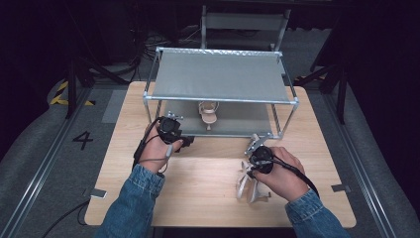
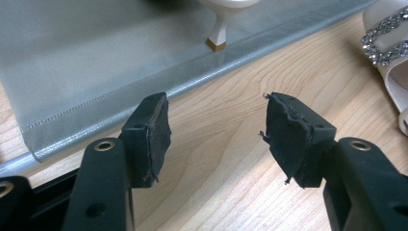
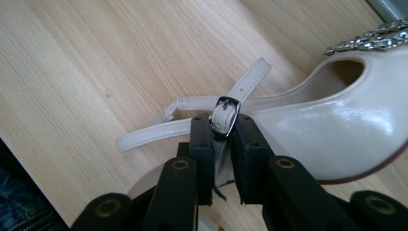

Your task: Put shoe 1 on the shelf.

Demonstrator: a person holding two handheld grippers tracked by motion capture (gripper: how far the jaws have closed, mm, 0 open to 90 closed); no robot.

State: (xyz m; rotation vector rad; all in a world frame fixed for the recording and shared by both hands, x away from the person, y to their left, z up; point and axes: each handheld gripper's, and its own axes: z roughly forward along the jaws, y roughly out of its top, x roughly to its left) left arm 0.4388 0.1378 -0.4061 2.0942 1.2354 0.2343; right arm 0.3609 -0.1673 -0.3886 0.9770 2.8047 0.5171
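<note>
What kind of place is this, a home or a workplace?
Probably a workplace: a recording studio or test lab. A bare wooden table stands among black curtains, cables run over the grey floor, and a number 4 is marked on it. The shoe rack looks like a prop.

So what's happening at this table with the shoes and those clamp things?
A person holds a gripper in each hand. The right gripper is shut on the buckled strap of a cream high-heeled sandal lying on the wooden table. The left gripper is open and holds nothing, near the front edge of a small metal shoe rack. A matching sandal already sits on the rack's lower shelf.
</note>
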